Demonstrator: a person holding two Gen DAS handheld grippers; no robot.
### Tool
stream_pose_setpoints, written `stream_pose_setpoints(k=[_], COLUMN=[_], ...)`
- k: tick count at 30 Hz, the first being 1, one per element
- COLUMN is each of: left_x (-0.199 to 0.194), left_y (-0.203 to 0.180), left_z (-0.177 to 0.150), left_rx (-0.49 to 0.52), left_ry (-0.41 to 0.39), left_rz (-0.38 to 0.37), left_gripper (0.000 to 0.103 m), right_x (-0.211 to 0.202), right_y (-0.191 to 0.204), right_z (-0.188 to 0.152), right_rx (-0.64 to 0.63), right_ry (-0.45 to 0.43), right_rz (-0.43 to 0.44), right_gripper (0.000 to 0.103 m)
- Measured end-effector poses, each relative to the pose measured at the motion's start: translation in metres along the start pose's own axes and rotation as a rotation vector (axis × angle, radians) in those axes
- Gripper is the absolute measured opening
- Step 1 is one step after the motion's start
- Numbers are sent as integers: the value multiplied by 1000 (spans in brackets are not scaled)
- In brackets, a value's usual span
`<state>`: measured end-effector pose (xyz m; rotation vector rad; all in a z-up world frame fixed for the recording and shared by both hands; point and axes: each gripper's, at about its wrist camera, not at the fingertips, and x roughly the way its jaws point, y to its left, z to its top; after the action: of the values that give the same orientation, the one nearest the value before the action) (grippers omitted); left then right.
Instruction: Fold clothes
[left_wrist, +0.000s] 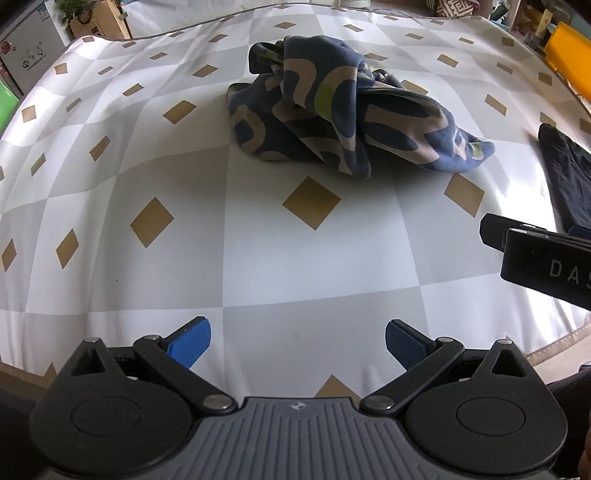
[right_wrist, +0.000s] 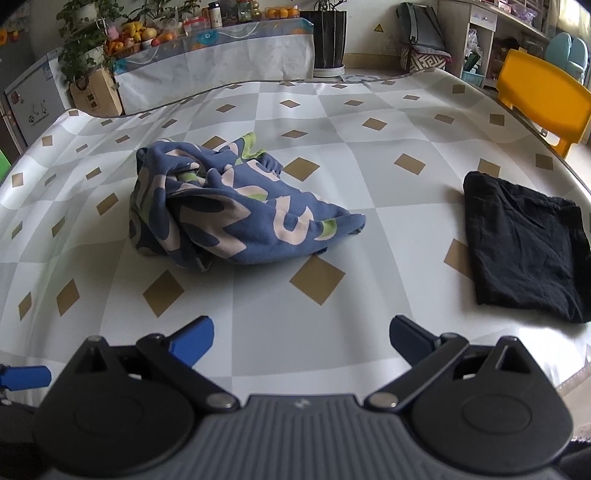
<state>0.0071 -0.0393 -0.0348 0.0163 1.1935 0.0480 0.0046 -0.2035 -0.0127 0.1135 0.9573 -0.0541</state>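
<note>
Left wrist view first: left gripper spread wide, blue pads gripping nothing, hovering over bare checkered tablecloth. Crumpled blue patterned garment sits ahead at mid-table, well apart, open cloth all around. Right gripper's body pokes in from the right, possibly shut, hard to tell here.

Right wrist view: right gripper also wide and empty above the near edge. Patterned garment ahead-left; folded black garment lies flat near the right edge, below a yellow chair.
</note>
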Motion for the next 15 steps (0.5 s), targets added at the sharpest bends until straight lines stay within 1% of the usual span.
stream_pose_setpoints(k=[4,11,15], left_x=[-5,-19,-27], left_y=[-2,-4,-6], left_z=[-4,-8,-10], left_rx=[-8,-24,-30], left_ry=[-1,-18,-27], left_rz=[7,5,4], left_gripper=[102,102,102], right_x=[-4,-13,-18], right_y=[-4,-9,-13], right_z=[-3,-4,-5], right_rx=[10,28,43], right_ry=[13,9,2], right_rz=[10,18,9], right_gripper=[101,101,101])
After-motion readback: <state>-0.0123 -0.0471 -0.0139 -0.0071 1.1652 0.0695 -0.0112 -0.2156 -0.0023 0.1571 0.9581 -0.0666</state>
